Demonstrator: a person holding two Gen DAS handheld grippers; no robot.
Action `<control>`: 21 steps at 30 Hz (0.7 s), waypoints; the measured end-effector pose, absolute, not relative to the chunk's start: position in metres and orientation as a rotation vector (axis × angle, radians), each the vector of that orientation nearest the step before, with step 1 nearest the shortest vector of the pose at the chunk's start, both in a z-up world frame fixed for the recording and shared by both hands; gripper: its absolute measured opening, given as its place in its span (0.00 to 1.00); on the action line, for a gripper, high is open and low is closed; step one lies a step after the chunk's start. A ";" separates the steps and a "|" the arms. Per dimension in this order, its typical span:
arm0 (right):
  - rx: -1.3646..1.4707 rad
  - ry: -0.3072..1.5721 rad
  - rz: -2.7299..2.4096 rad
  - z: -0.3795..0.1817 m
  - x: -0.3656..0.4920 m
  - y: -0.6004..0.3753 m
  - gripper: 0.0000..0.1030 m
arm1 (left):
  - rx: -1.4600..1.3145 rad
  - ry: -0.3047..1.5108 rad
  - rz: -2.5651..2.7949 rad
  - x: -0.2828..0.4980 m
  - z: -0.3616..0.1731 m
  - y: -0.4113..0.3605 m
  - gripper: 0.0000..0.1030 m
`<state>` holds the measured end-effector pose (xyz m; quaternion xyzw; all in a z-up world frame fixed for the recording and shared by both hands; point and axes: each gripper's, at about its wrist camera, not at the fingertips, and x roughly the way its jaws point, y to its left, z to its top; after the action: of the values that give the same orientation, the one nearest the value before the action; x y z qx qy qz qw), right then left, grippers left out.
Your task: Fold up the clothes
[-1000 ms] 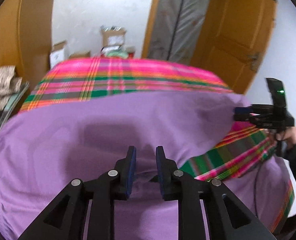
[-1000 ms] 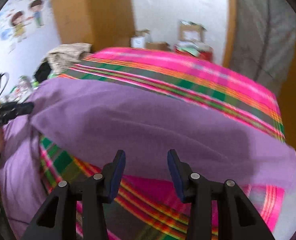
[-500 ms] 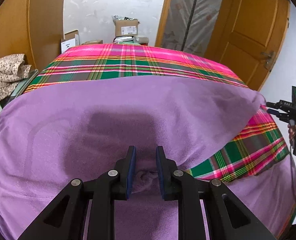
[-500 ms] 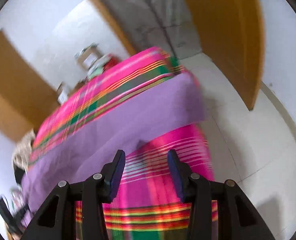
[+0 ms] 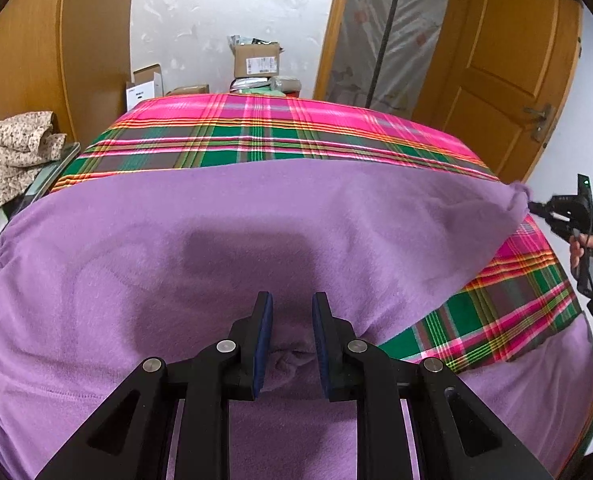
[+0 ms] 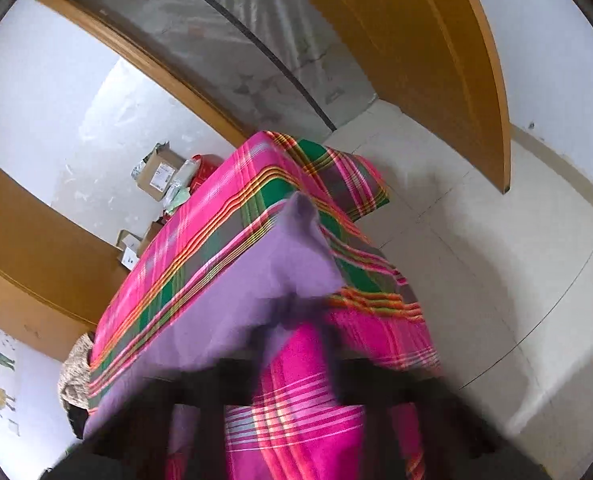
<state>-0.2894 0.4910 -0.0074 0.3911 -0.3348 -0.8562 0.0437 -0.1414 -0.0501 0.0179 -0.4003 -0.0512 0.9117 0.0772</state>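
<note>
A large purple fleece garment (image 5: 224, 248) lies spread over a table with a pink and green plaid cloth (image 5: 264, 128). My left gripper (image 5: 292, 336) is low over the garment's near part, its jaws slightly apart with a bunched fold of the purple fabric between them. My right gripper (image 5: 536, 210) shows at the right of the left wrist view, at the garment's lifted far-right corner (image 5: 516, 196). In the right wrist view that corner (image 6: 296, 248) stands up in front of my blurred right gripper (image 6: 292, 344).
Cardboard boxes (image 5: 256, 60) stand behind the table's far end. A floral cloth pile (image 5: 12, 152) lies at the left. Wooden doors (image 5: 504, 64) and a plastic-covered doorway (image 5: 380, 28) stand behind. Pale tiled floor (image 6: 496, 280) lies right of the table.
My right gripper has swung away from over the cloth out to the table's right side and tilted, and now pulls the garment's right corner up. My left gripper has stayed low on the garment.
</note>
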 end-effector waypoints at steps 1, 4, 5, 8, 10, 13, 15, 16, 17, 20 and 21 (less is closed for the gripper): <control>1.188 -1.014 -2.632 -0.005 -0.286 0.492 0.02 | -1.198 -0.153 2.732 -0.141 0.018 -0.050 0.20; 1.170 -0.965 -2.699 0.005 -0.270 0.496 0.02 | -1.193 -0.157 2.737 -0.141 0.018 -0.052 0.20; 1.179 -0.959 -2.711 0.006 -0.265 0.498 0.02 | -1.192 -0.162 2.738 -0.141 0.018 -0.052 0.20; 1.256 -0.966 -2.697 -0.004 -0.260 0.504 0.02 | -1.193 -0.173 2.738 -0.141 0.018 -0.053 0.20; 1.265 -1.001 -2.679 -0.010 -0.257 0.507 0.02 | -1.192 -0.173 2.737 -0.140 0.018 -0.052 0.20; 1.255 -1.056 -2.672 -0.013 -0.255 0.508 0.02 | -1.184 -0.169 2.739 -0.138 0.021 -0.052 0.20; 1.269 -1.067 -2.680 -0.014 -0.256 0.508 0.03 | -1.180 -0.168 2.743 -0.137 0.023 -0.053 0.20; 1.279 -1.073 -2.693 -0.015 -0.255 0.509 0.04 | -1.178 -0.168 2.748 -0.137 0.023 -0.054 0.20; 1.286 -1.083 -2.704 -0.016 -0.254 0.511 0.04 | -1.177 -0.168 2.752 -0.136 0.024 -0.056 0.20; 1.267 -1.058 -2.779 -0.008 -0.246 0.518 0.05 | -1.172 -0.186 2.772 -0.136 0.027 -0.061 0.20; 1.238 -1.022 -2.806 -0.002 -0.244 0.516 0.07 | -1.159 -0.199 2.786 -0.136 0.030 -0.064 0.20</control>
<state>-0.2444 0.5155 -0.0025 0.3825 -0.3158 -0.8671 -0.0455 -0.1358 -0.0640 0.0295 -0.3826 -0.0658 0.9197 0.0588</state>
